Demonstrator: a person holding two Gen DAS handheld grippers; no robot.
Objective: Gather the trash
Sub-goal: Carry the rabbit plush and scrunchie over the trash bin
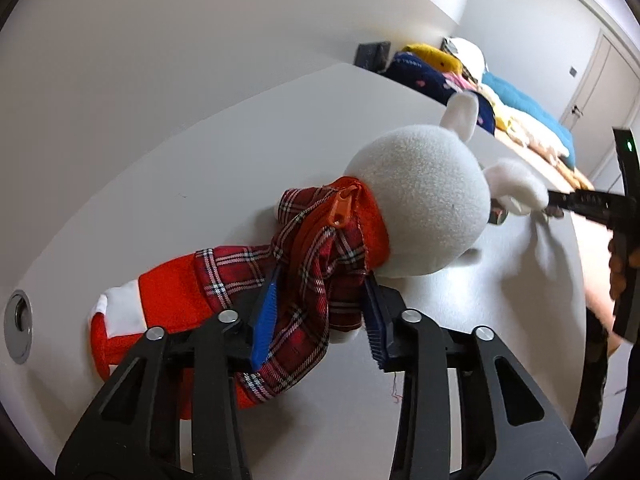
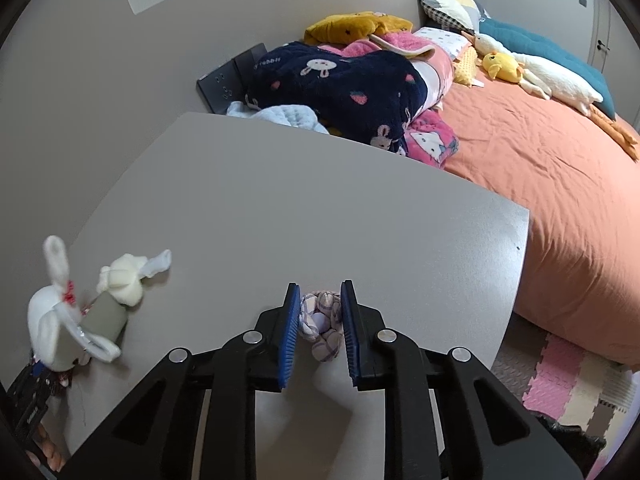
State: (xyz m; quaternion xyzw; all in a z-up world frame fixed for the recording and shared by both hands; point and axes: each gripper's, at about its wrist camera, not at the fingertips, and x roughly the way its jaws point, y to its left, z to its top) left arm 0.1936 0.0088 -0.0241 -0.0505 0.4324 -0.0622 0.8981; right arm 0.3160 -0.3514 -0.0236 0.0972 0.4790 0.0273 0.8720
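A plush rabbit point(image 1: 416, 208) in a red plaid dress lies on the grey table point(image 1: 224, 176). My left gripper point(image 1: 320, 312) is closed on the dress fabric, blue pads pressing either side. In the right wrist view the same rabbit point(image 2: 60, 328) sits at the table's left edge. My right gripper point(image 2: 320, 332) is shut on a small crumpled ball of pale checked cloth point(image 2: 322, 324) resting on the table point(image 2: 320, 208). The right gripper's body also shows in the left wrist view point(image 1: 592, 204), beyond the rabbit's ear.
A cable hole point(image 1: 18, 326) is set in the table at left. A bed with an orange sheet point(image 2: 540, 160) lies past the table's far edge, piled with blankets point(image 2: 340, 84) and plush toys point(image 2: 520, 68). Foam floor mats point(image 2: 568, 380) lie at right.
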